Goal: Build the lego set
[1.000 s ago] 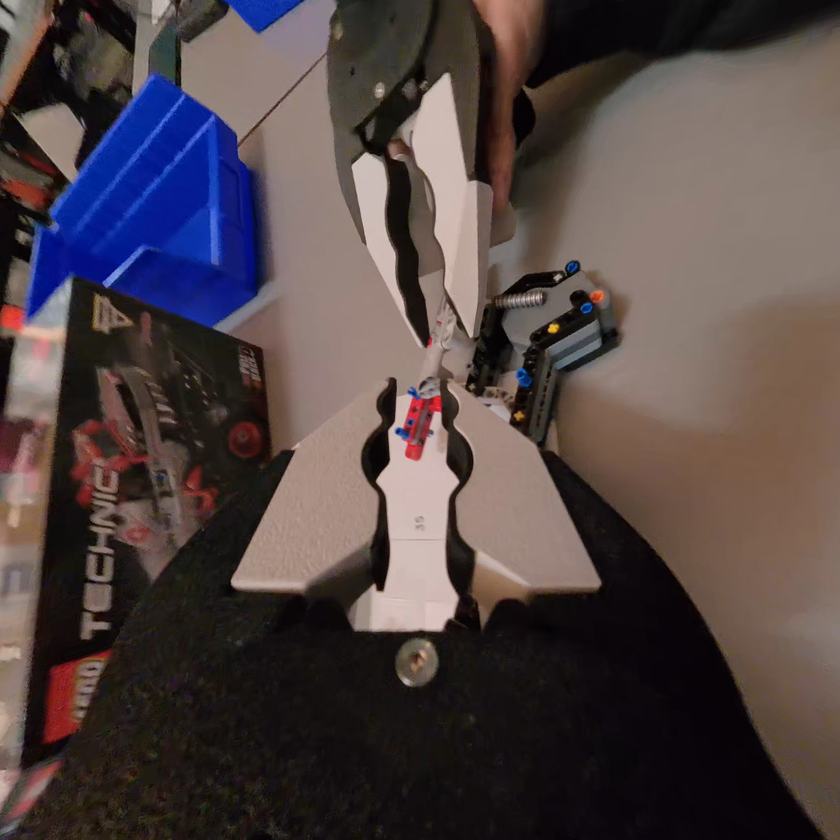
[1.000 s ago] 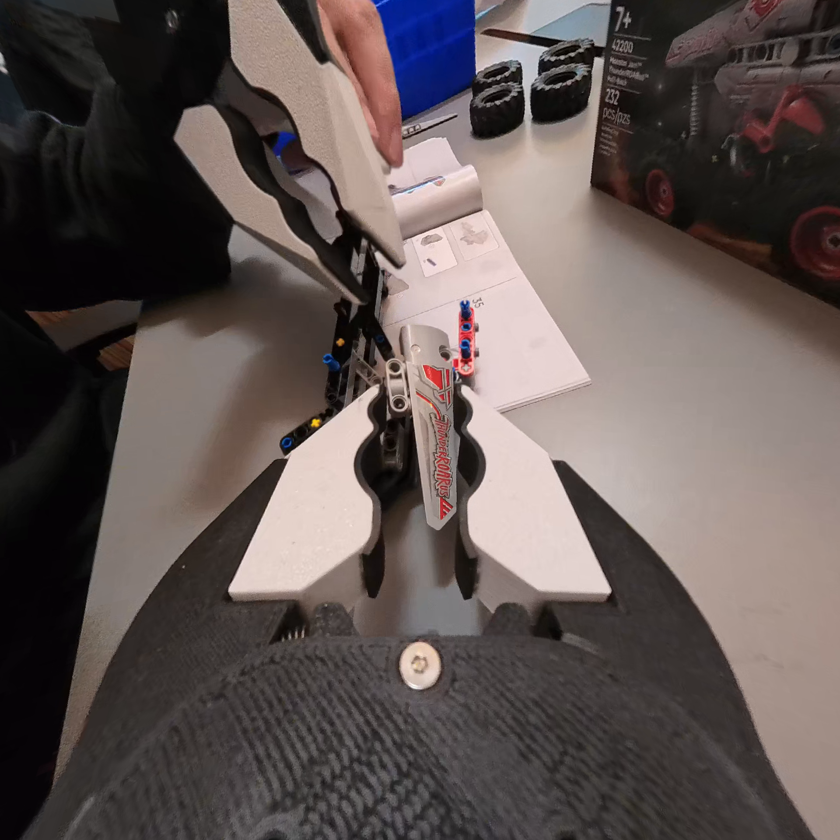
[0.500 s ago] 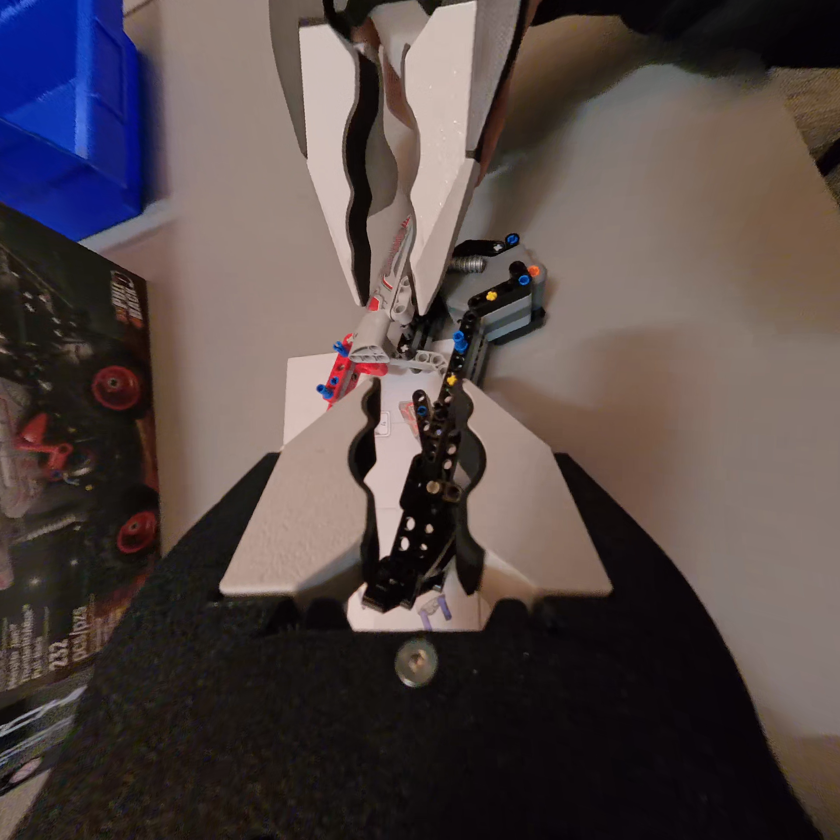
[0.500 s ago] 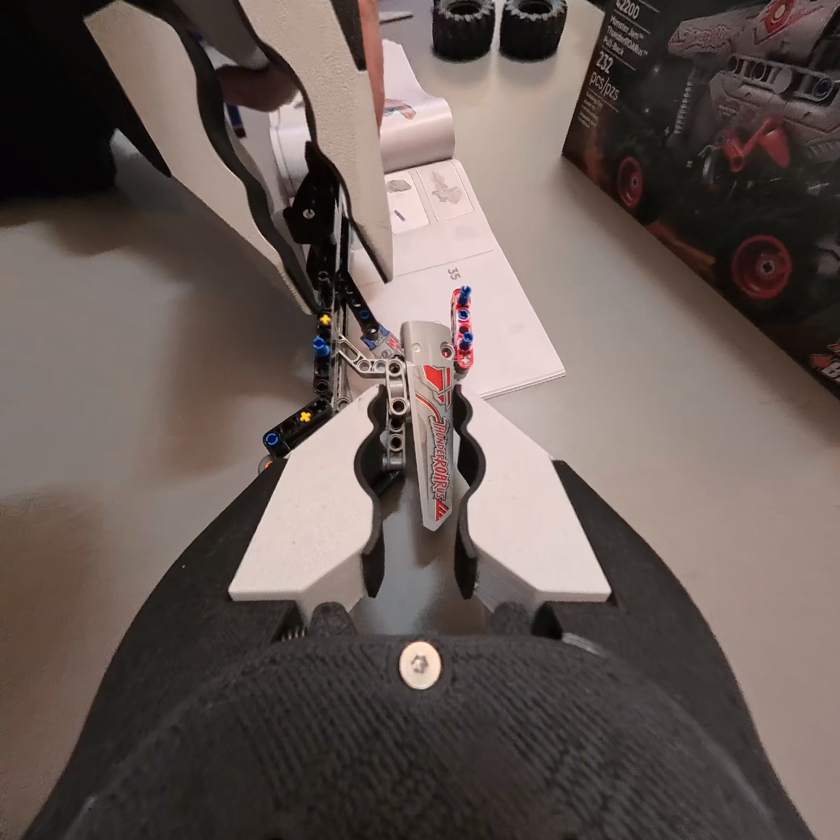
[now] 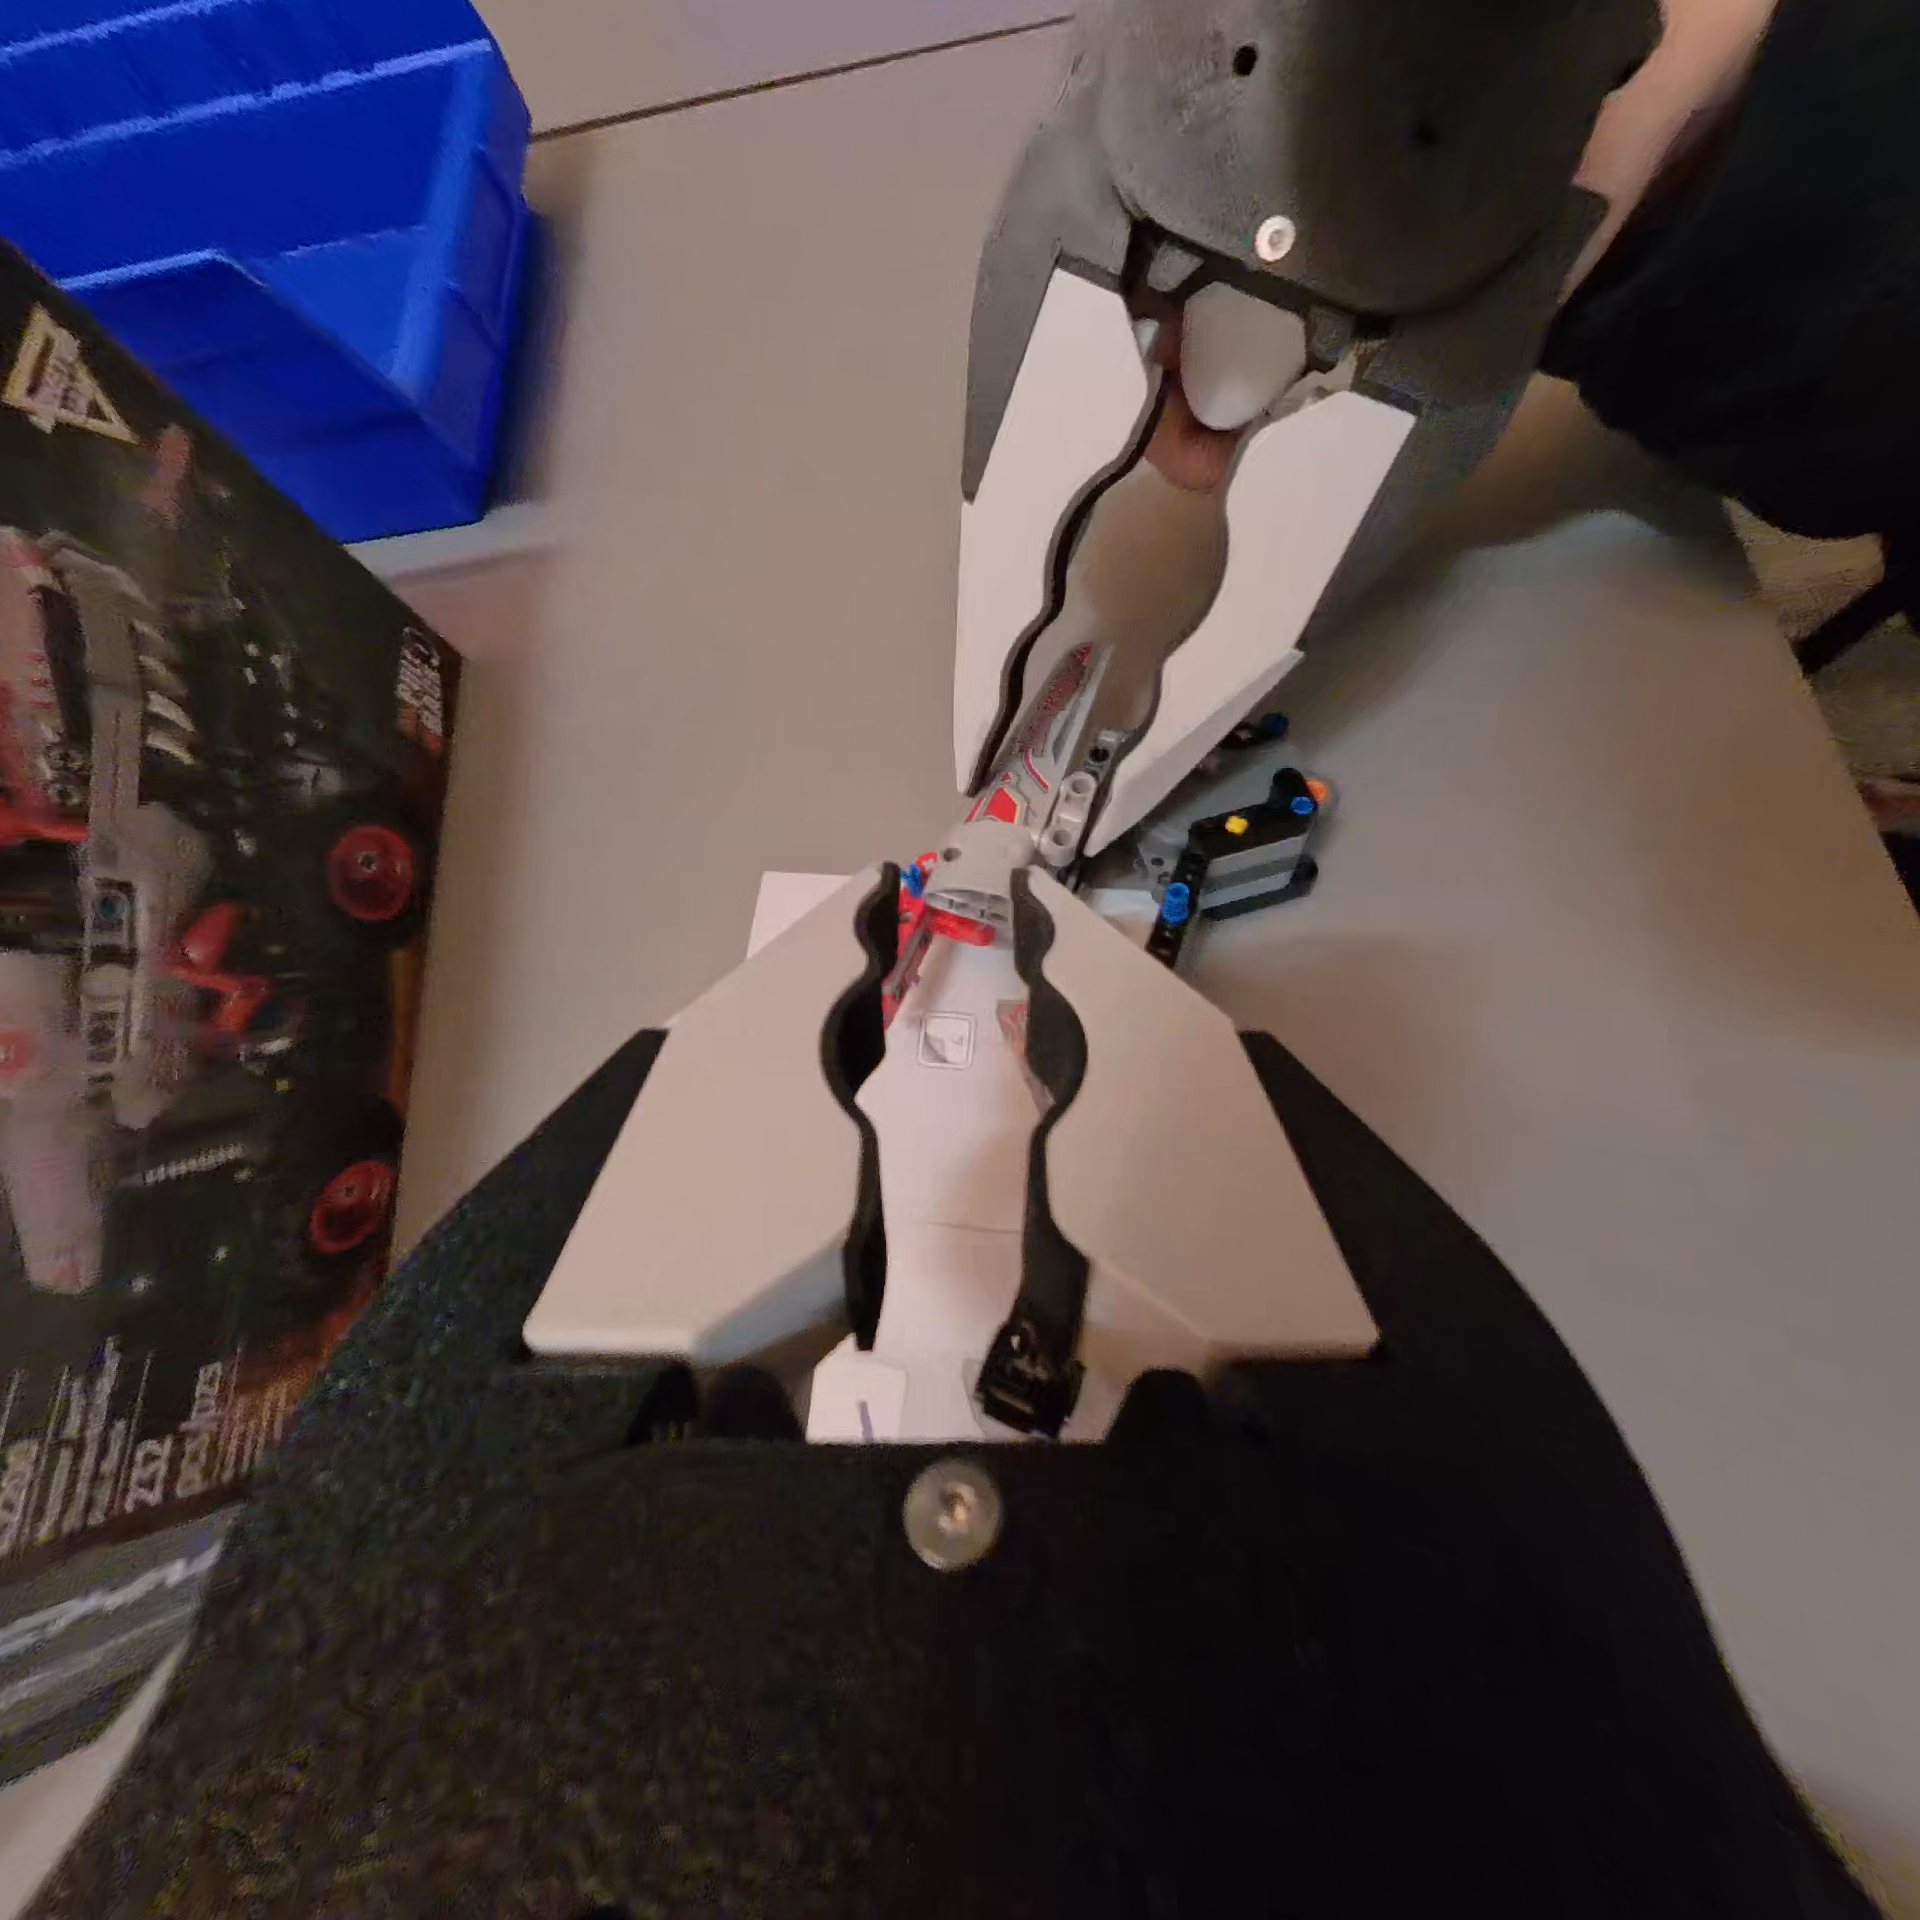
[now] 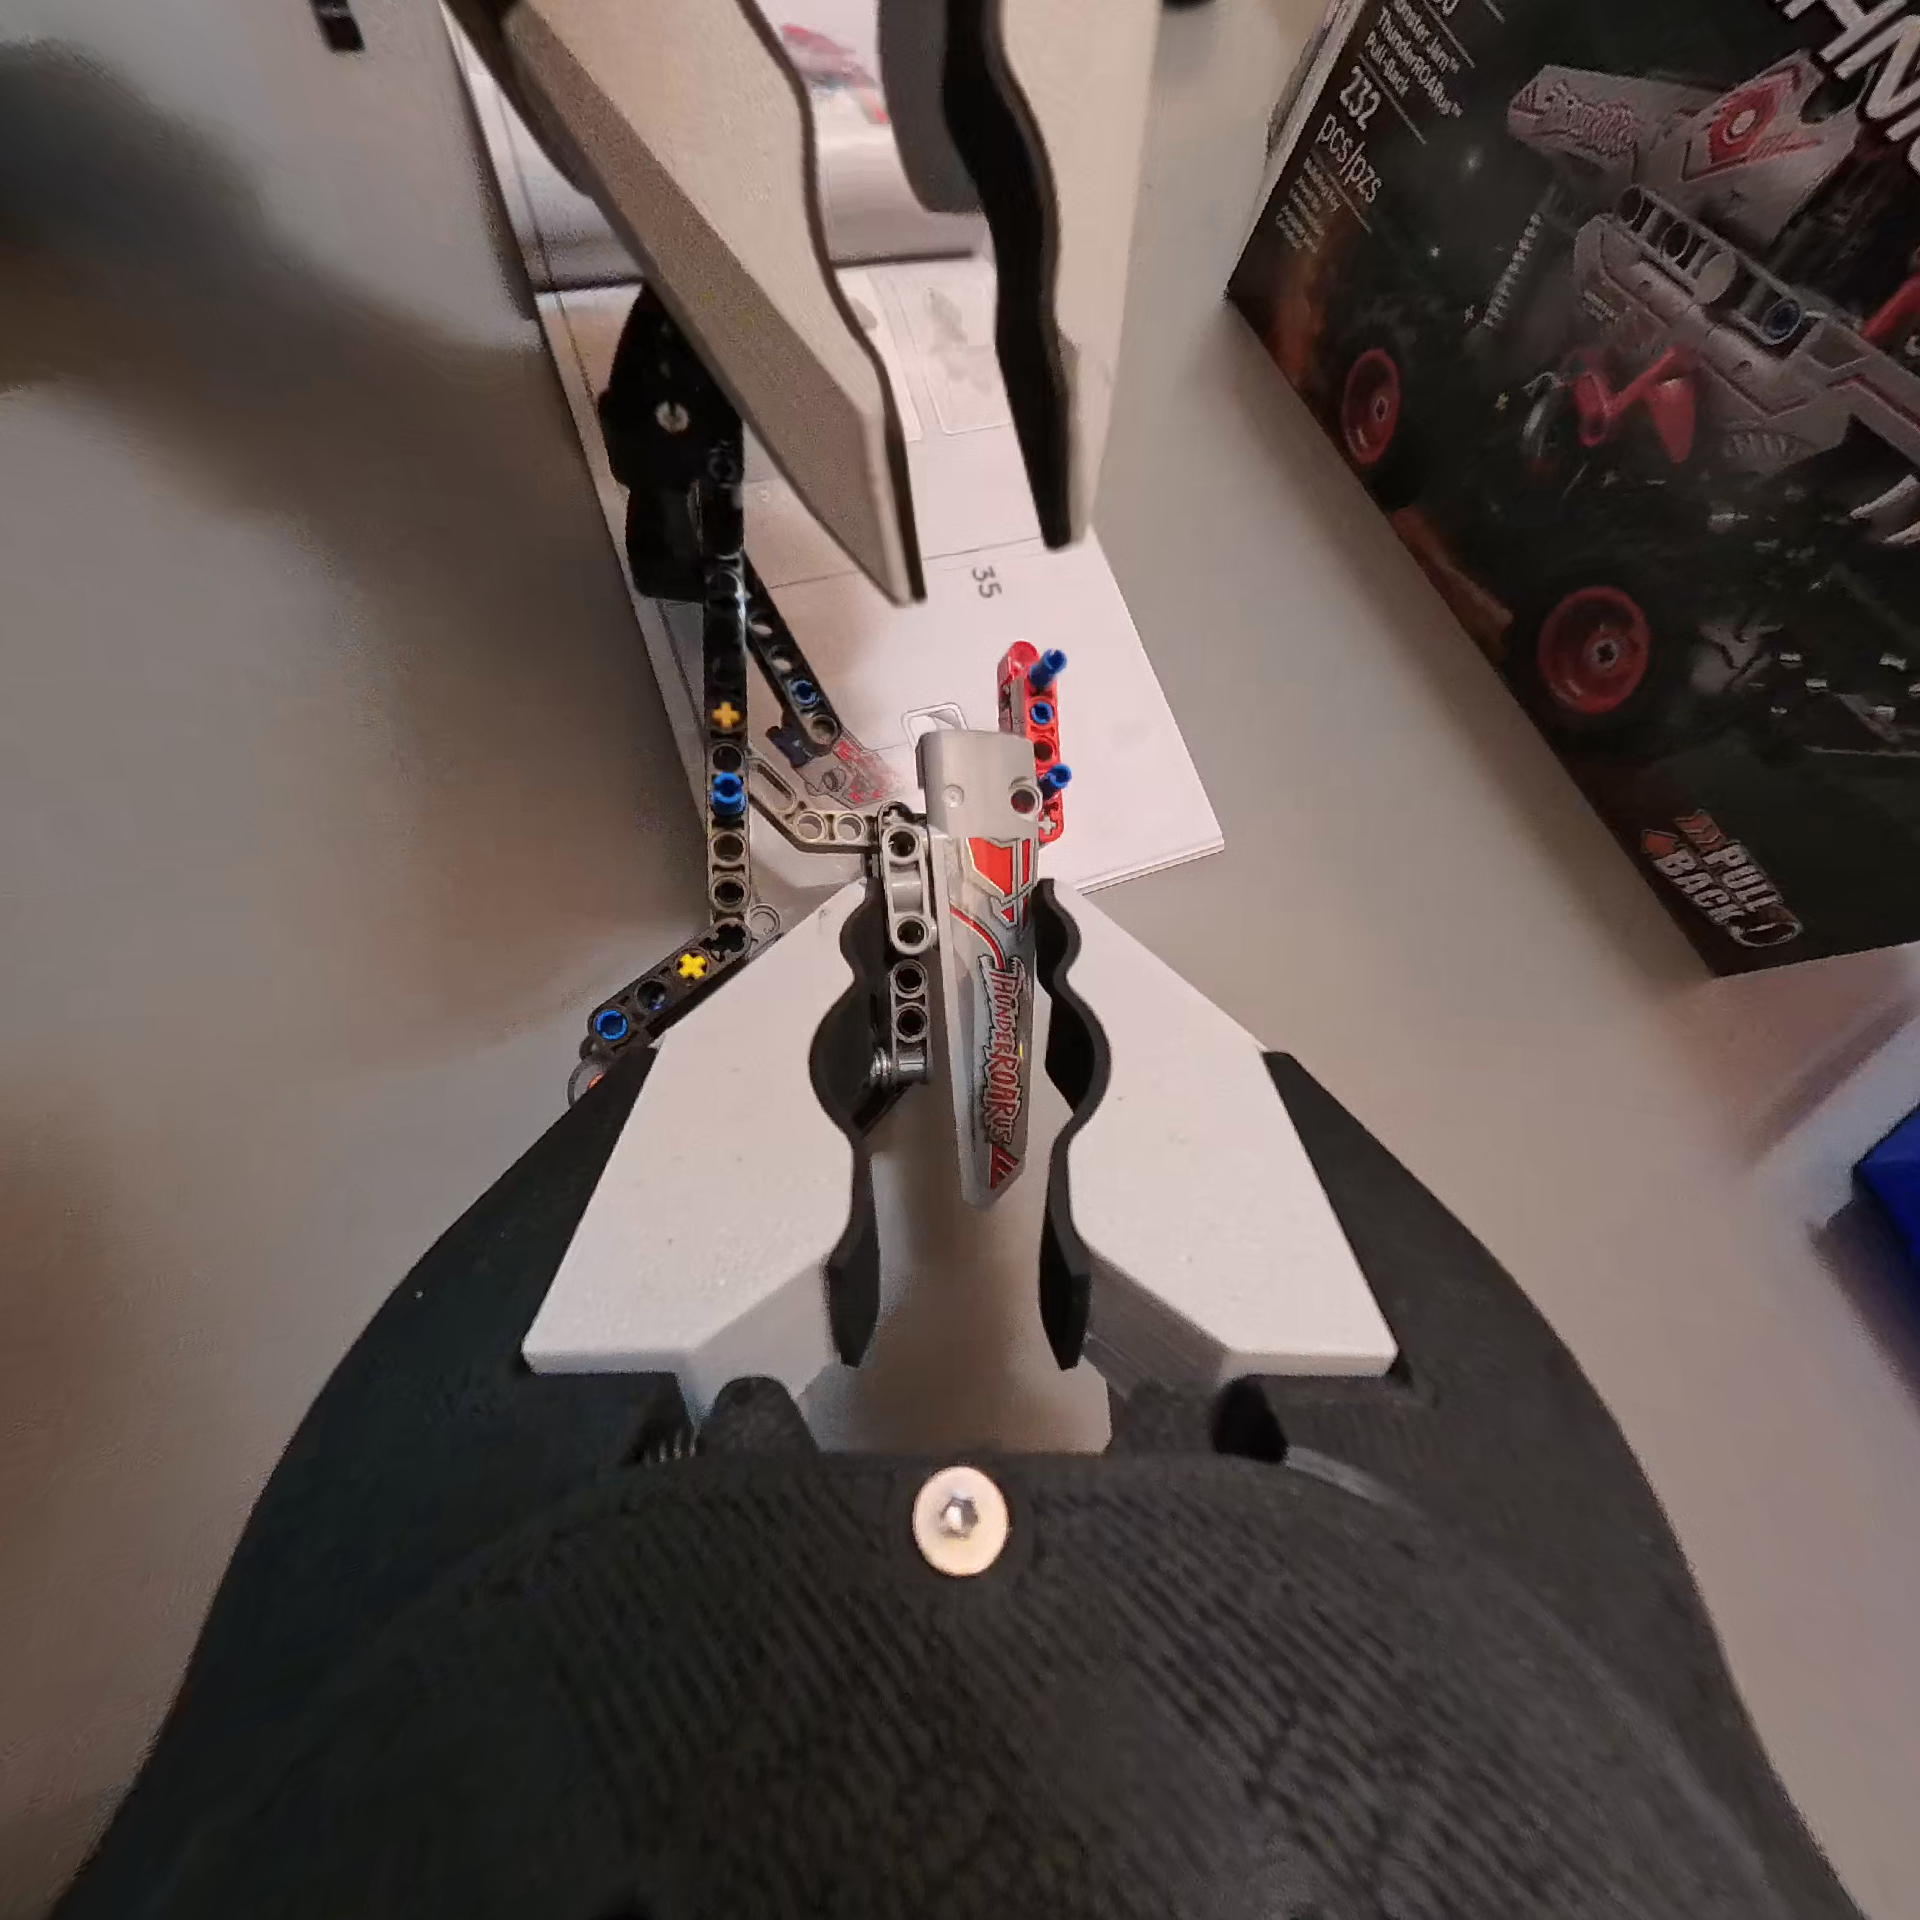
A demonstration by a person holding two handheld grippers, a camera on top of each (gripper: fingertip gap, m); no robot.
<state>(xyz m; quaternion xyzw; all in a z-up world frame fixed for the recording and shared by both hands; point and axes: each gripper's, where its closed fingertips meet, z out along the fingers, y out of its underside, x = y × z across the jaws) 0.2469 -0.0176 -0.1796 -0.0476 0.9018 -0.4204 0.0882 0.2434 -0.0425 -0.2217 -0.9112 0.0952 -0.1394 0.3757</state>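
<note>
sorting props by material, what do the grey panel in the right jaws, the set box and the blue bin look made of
Grey panel: hard moulded plastic, smooth and semi-glossy, with a printed or stickered red graphic.

Set box: looks like printed cardboard, with a slight sheen, flat faces and sharp folded edges.

Blue bin: probably rigid moulded plastic, uniform colour with stepped ribs; blur hides the finish.

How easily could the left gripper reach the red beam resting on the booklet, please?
Probably yes: the left gripper hangs open just above the booklet, near the red beam, with nothing between them. But the grey panel held in the right gripper sits right beside the beam and may crowd the fingers.
</note>
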